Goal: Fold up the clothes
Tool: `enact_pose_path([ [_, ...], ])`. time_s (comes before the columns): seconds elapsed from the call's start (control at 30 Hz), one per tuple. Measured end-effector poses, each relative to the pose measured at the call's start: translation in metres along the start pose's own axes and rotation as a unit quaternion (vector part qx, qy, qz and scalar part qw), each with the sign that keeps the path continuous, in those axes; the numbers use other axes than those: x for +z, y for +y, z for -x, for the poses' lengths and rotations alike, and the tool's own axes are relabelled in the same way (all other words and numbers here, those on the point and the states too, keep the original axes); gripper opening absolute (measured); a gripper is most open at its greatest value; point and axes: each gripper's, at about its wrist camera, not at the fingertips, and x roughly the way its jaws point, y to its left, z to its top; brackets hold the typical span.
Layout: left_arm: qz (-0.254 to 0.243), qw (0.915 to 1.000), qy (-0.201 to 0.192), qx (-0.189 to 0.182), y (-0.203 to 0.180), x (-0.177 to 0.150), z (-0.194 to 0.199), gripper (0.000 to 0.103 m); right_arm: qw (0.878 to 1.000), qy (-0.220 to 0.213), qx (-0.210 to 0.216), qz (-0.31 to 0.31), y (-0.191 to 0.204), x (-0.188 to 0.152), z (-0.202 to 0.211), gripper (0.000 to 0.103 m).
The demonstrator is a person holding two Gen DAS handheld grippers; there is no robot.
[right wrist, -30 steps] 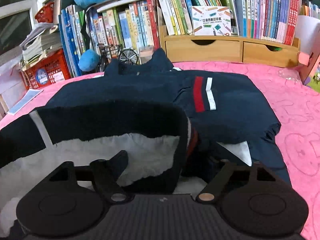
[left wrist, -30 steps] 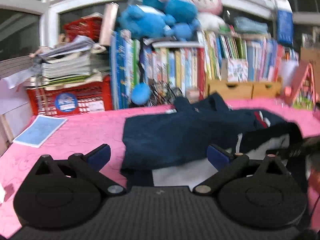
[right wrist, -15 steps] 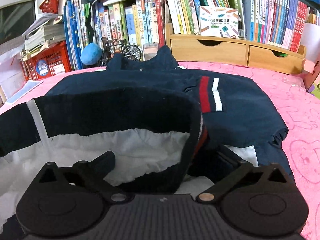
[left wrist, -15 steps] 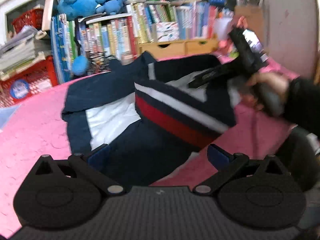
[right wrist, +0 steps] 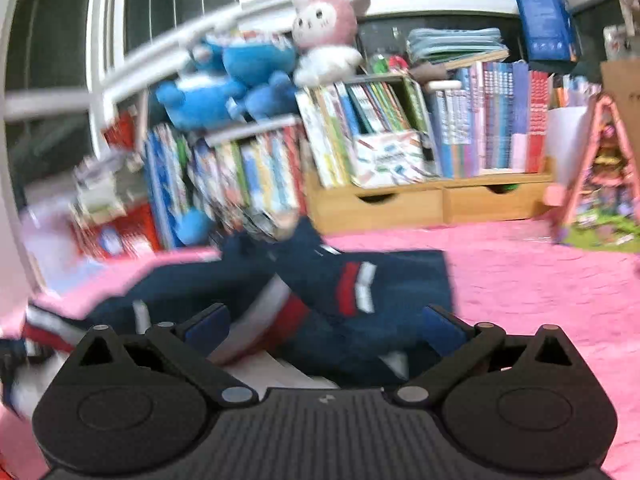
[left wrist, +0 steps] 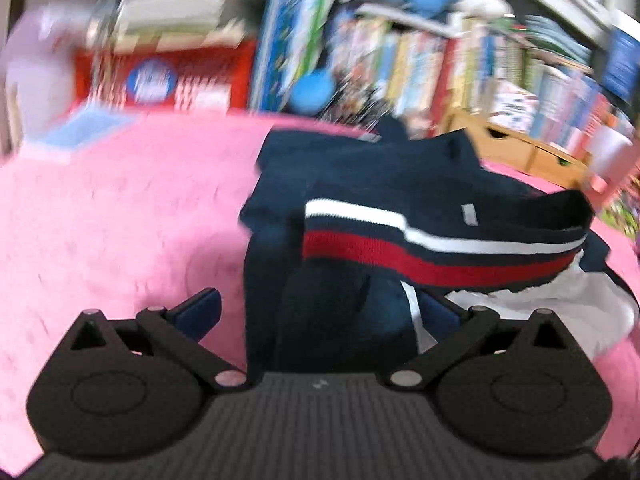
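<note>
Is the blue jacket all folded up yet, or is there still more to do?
Partly. The navy jacket lies on the pink cover with its striped hem already turned up over the body. Nothing is in hand: the right gripper has just been opening and stands wide with nothing pinched, and the left gripper is open too. The white lining shows and the bundle looks loose, so more folding probably remains.

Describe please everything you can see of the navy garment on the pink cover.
The garment is navy knit with a red and white band and white lining. It lies partly folded and bunched on the pink cover, before the bookshelf. A second red-white stripe shows on the sleeve. Neither gripper's pads press on it.
</note>
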Motion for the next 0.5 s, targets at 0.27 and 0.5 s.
enact_pose_path([
  [0.27, -0.029, 0.9992, -0.016, 0.023, -0.004, -0.004, 0.003, 0.103, 0.983, 0.054, -0.056, 0.164, 0.024, -0.016, -0.03, 0.103],
  [0.5, -0.017, 0.9998, -0.002, 0.009, 0.0, -0.007, -0.005, 0.103, 0.983, 0.106, 0.007, 0.147, 0.02, -0.012, -0.069, 0.091],
])
